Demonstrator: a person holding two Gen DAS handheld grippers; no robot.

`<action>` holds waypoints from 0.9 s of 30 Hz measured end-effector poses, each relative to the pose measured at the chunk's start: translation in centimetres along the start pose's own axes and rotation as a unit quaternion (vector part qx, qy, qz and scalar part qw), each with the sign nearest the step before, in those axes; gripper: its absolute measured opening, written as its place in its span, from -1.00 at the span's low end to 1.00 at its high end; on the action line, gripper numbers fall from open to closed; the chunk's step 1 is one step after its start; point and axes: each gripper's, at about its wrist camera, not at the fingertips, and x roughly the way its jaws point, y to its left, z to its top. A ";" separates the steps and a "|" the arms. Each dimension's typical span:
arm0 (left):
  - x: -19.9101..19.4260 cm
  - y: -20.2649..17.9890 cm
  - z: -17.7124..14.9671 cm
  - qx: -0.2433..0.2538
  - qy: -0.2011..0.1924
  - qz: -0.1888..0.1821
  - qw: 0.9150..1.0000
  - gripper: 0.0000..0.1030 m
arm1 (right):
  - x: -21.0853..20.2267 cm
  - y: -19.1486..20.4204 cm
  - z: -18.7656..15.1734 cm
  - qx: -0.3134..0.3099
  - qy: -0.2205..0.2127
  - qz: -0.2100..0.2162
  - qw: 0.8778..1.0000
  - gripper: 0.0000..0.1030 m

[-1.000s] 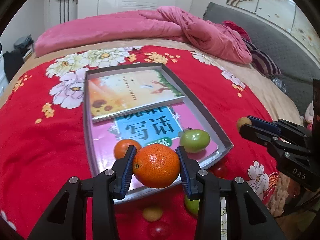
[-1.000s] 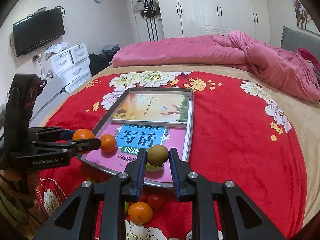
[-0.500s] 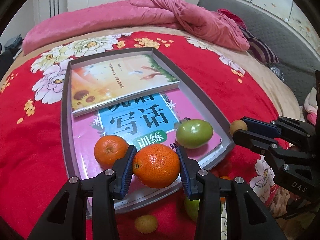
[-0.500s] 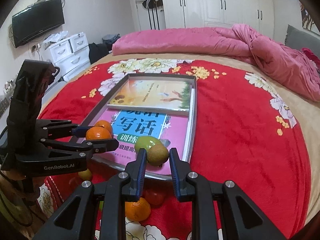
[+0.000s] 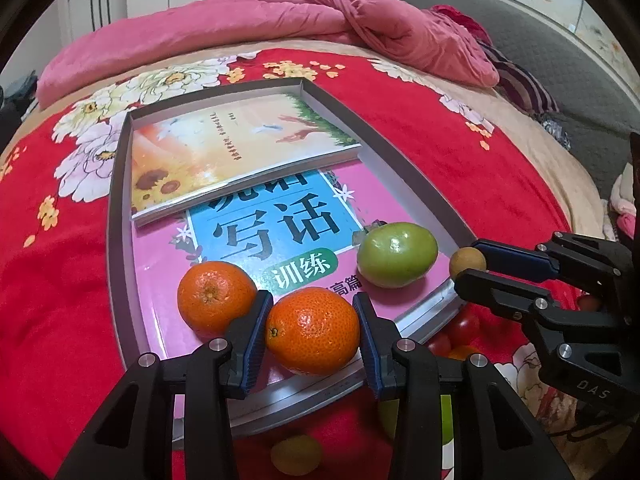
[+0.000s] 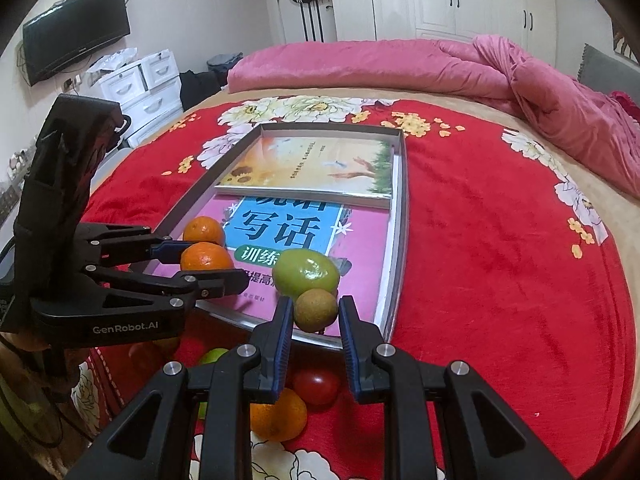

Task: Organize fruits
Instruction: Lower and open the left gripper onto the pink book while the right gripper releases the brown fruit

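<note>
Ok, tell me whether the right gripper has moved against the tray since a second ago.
Yes. The right gripper, shut on the small brown fruit, has come down toward the tray's near edge, beside the green fruit.

- We saw a red bedspread (image 5: 400,92) printed with white and yellow flowers.
- A plain pink quilt (image 5: 240,24) lay at the far end.
- The tray (image 5: 116,216) was grey.
- The near book (image 5: 276,220) was pink with a blue panel and black characters; the far book (image 5: 224,148) showed sunflowers on pale orange.
- Two oranges (image 5: 216,296) were bright orange, one fruit (image 5: 396,254) green, the small fruit (image 6: 316,310) brownish-olive.
- Both grippers (image 5: 312,328) were black with blue pads (image 5: 256,340).
</note>
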 end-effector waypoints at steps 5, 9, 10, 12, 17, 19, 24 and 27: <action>0.1 -0.2 -0.1 0.005 0.003 -0.002 1.000 -0.17 | 0.4 0.1 -0.1 0.000 0.004 0.001 1.000 -0.54; 0.4 -0.4 -0.2 0.009 0.009 -0.004 1.000 -0.17 | 0.8 0.1 -0.1 0.000 0.007 0.000 1.000 -0.54; 0.5 -0.4 -0.2 0.010 0.009 -0.004 1.000 -0.17 | 0.9 0.1 -0.1 0.000 0.008 0.000 1.000 -0.54; 0.5 -0.5 -0.2 0.012 0.009 -0.003 1.000 -0.17 | 1.1 0.0 -0.1 0.001 0.011 0.000 1.000 -0.54; 0.6 -0.5 -0.1 0.011 0.011 -0.006 1.000 -0.17 | 1.4 0.0 -0.2 0.002 0.016 0.000 1.000 -0.54; 0.6 -0.5 -0.1 0.011 0.011 -0.006 1.000 -0.17 | 1.4 0.0 -0.2 0.002 0.017 0.001 1.000 -0.54; 0.6 -0.4 -0.2 0.010 0.012 -0.008 1.000 -0.17 | 1.5 -0.1 -0.1 0.004 0.020 0.003 1.000 -0.54; 0.5 -0.4 -0.2 0.009 0.013 -0.010 1.000 -0.17 | 1.6 -0.1 -0.1 0.007 0.022 0.004 1.000 -0.54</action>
